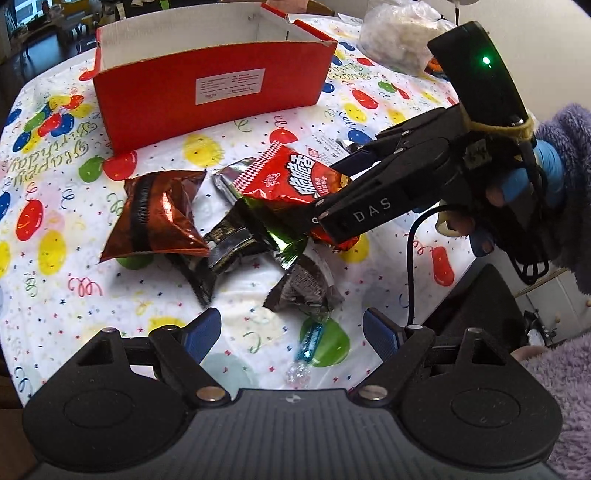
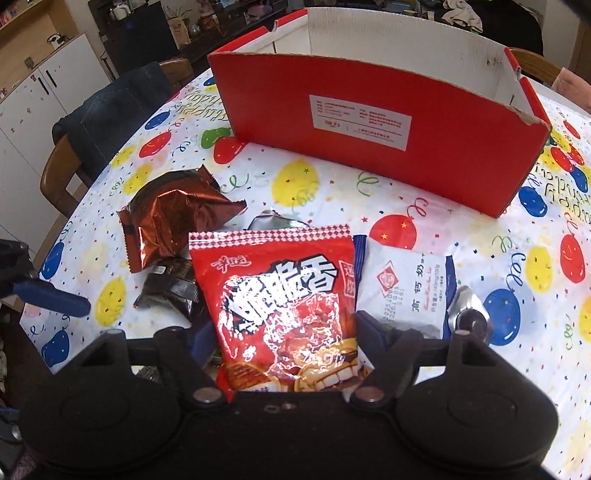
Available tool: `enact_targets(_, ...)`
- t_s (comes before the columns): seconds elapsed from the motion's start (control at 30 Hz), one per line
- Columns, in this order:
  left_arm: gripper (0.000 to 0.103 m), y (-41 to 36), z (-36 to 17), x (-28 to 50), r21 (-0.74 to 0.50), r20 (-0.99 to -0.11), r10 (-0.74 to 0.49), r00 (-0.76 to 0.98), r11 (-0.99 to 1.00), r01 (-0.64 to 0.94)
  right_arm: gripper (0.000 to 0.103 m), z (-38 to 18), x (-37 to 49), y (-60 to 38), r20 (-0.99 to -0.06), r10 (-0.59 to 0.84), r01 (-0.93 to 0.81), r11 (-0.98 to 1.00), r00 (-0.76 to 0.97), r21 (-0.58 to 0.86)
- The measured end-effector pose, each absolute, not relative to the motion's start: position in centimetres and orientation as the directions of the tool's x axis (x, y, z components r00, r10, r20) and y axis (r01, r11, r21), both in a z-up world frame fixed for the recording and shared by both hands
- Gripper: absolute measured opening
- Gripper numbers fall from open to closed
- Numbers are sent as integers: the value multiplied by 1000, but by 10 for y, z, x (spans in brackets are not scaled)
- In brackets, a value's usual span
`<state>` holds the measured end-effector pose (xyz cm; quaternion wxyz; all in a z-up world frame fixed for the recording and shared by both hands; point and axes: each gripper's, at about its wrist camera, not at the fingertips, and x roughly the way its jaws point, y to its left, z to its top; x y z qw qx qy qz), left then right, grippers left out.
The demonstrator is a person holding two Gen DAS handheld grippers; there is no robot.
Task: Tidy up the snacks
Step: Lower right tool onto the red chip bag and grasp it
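A red snack bag (image 2: 280, 291) sits between the fingers of my right gripper (image 2: 284, 325), whose pads press on both its sides. The left wrist view shows that gripper (image 1: 332, 192) reaching in from the right with the bag (image 1: 291, 177) in its grip. My left gripper (image 1: 291, 332) hangs open over the table, just short of a black-and-white packet (image 1: 306, 291) and a small blue candy (image 1: 310, 341). A brown foil packet (image 1: 159, 218), a black packet (image 1: 229, 243) and a green foil wrapper (image 1: 284, 236) lie in a loose pile. The open red box (image 2: 369, 122) stands behind them.
A white milk packet (image 2: 406, 291) lies right of the red bag, a silver packet (image 2: 273, 221) behind it. A clear plastic bag (image 1: 399, 33) sits at the back right. A chair with a denim jacket (image 2: 110, 110) stands at the table's left edge. The balloon-print tablecloth (image 1: 55, 295) covers the table.
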<state>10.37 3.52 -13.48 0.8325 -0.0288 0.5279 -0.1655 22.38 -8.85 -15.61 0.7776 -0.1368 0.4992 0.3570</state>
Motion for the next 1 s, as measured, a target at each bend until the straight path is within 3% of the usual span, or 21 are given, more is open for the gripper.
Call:
enact_targets(0.5,83,9,-159,130,-242,-871,-331,364,932,268,69,-138,219,-114,-845,441,-624,762,303,174)
enact_targets(0.7,60,0,-170,136,-211,-886,-304,351,937,277,69,-134,216,-123,-837,447,-601,776,315,188)
enact_targets(1.0,42,8,-175,137,-228,-888,-297,352,947,225,69,-133,213,-132,-830,453,-576,791,325,206)
